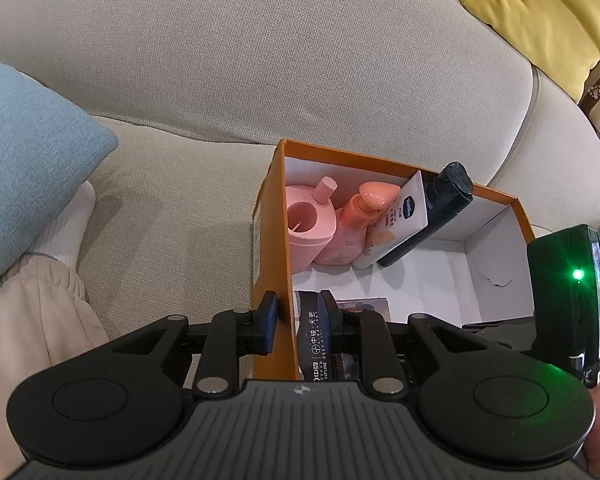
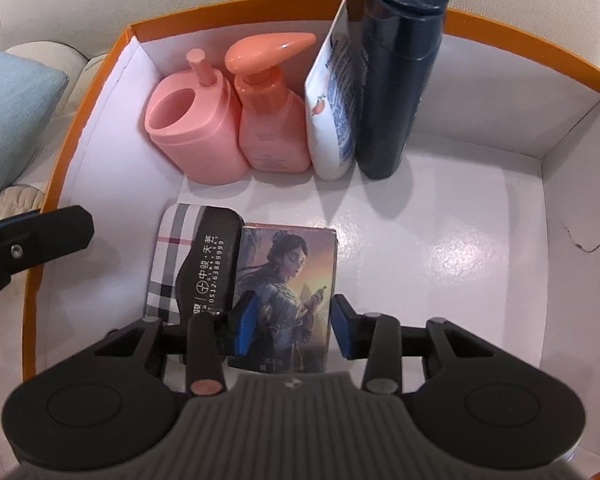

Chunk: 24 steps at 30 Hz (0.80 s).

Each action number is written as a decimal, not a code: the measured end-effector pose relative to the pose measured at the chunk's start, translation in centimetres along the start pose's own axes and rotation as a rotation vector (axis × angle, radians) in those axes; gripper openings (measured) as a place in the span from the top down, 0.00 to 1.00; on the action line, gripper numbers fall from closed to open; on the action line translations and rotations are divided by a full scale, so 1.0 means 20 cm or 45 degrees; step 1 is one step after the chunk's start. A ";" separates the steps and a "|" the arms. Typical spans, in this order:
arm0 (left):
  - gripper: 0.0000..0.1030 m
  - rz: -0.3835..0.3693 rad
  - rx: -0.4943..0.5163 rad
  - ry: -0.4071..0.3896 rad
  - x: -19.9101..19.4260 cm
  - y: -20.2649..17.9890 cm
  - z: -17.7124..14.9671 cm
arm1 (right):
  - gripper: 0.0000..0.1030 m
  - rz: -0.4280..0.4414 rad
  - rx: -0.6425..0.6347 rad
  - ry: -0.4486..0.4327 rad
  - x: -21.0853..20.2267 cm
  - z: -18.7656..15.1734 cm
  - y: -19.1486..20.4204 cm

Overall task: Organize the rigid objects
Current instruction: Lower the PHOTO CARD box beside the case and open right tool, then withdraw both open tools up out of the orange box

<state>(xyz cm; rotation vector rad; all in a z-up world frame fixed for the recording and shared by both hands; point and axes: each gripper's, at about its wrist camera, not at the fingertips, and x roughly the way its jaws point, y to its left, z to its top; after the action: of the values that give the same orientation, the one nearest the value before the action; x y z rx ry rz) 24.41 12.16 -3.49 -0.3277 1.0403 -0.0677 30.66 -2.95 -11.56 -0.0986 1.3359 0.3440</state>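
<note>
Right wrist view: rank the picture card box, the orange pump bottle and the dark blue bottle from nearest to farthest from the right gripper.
1. Picture card box, between the right gripper fingers.
2. Orange pump bottle, back row, centre-left.
3. Dark blue bottle, back row, right; roughly level with the pump bottle, hard to separate.
</note>
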 end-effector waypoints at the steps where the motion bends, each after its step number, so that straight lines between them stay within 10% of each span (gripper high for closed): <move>1: 0.77 0.002 0.002 -0.002 0.00 0.00 0.00 | 0.60 0.000 -0.001 0.000 -0.01 0.00 0.00; 13: 0.77 0.060 0.081 -0.067 -0.05 -0.06 -0.03 | 0.59 -0.024 -0.050 -0.188 -0.23 -0.14 0.03; 20: 0.77 0.061 0.096 -0.374 -0.27 -0.10 -0.13 | 0.47 0.027 -0.061 -0.517 -0.57 -0.35 -0.02; 24: 0.77 -0.111 0.012 -0.486 -0.43 -0.08 -0.28 | 0.42 0.053 -0.037 -0.671 -0.74 -0.55 -0.09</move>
<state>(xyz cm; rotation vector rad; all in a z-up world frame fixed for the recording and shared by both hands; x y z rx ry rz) 15.44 11.14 1.65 -0.3609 0.6471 -0.0850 18.02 -10.49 -0.11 -0.0023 0.8120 0.3924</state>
